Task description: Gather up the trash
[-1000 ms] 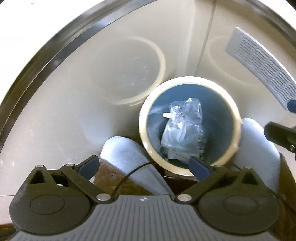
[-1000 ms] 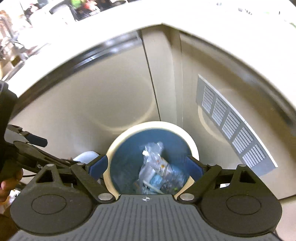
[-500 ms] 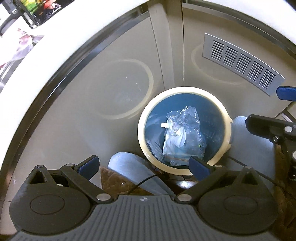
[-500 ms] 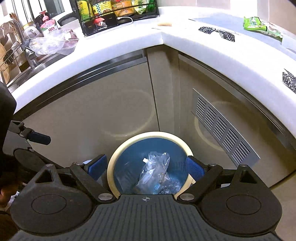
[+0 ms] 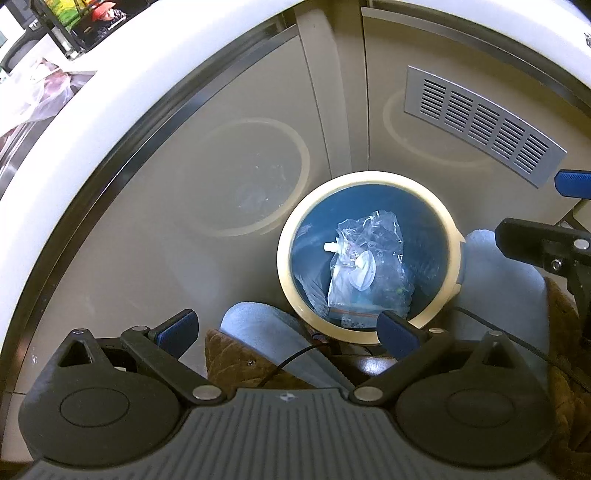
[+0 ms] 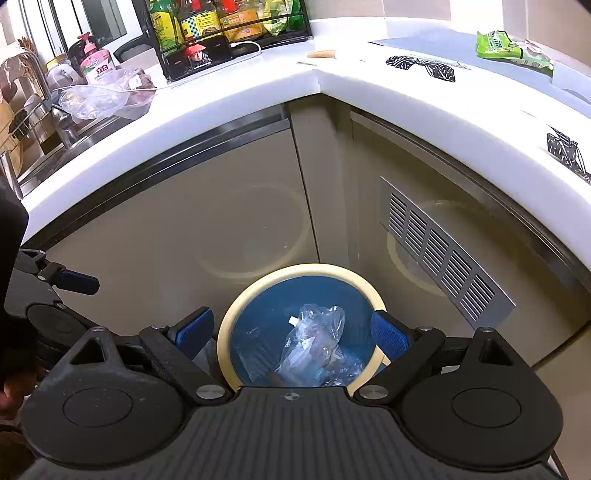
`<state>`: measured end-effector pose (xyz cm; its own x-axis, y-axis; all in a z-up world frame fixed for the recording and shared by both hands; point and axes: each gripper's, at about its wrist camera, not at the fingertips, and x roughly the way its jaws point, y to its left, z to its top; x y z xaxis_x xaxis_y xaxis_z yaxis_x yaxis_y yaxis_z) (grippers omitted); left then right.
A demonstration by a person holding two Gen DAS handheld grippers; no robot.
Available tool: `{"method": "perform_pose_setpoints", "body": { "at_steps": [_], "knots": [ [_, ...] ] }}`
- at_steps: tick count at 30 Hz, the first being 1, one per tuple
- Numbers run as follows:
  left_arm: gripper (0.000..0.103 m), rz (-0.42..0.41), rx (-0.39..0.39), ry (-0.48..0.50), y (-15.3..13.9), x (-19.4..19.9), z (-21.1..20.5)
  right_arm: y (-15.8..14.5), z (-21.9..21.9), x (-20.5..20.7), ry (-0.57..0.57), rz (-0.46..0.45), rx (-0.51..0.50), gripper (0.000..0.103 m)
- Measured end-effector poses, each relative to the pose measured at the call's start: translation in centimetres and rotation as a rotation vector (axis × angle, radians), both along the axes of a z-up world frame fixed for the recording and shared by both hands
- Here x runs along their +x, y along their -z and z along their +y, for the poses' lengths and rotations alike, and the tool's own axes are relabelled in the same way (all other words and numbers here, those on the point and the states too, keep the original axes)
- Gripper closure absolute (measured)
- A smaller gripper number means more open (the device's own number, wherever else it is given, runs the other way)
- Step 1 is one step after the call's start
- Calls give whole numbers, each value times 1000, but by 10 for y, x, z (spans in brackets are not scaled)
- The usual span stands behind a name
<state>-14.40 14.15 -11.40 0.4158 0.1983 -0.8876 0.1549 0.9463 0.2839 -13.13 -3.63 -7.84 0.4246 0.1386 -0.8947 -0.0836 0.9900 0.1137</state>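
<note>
My left claw (image 5: 286,326) spread and empty, my right claw (image 6: 291,332) spread and empty above the bin (image 6: 258,295), crumpled clear plastic trash (image 5: 364,266) lying inside the bin, below the corner surface (image 6: 258,74)

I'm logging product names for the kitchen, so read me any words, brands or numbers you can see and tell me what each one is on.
"立白": on the label of the pink pump bottle by the sink; its smaller print is too small to read.
Bottles in the black rack: labels are blurred, nothing readable.
Green packet on the counter: print too small to read.
Blue bin and the clear plastic bag inside it: no readable text.
</note>
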Motion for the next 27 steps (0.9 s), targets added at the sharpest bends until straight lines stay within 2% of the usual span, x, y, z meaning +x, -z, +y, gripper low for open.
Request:
{"method": "perform_pose_setpoints", "body": {
  "at_steps": [19,27],
  "knots": [
    [0,61,-1,-9,12,7,0,17,-7,10,34,88,37,10],
    [0,184,-13,-47,33,13,3,36,-19,15,108,192,95,9]
  ]
}}
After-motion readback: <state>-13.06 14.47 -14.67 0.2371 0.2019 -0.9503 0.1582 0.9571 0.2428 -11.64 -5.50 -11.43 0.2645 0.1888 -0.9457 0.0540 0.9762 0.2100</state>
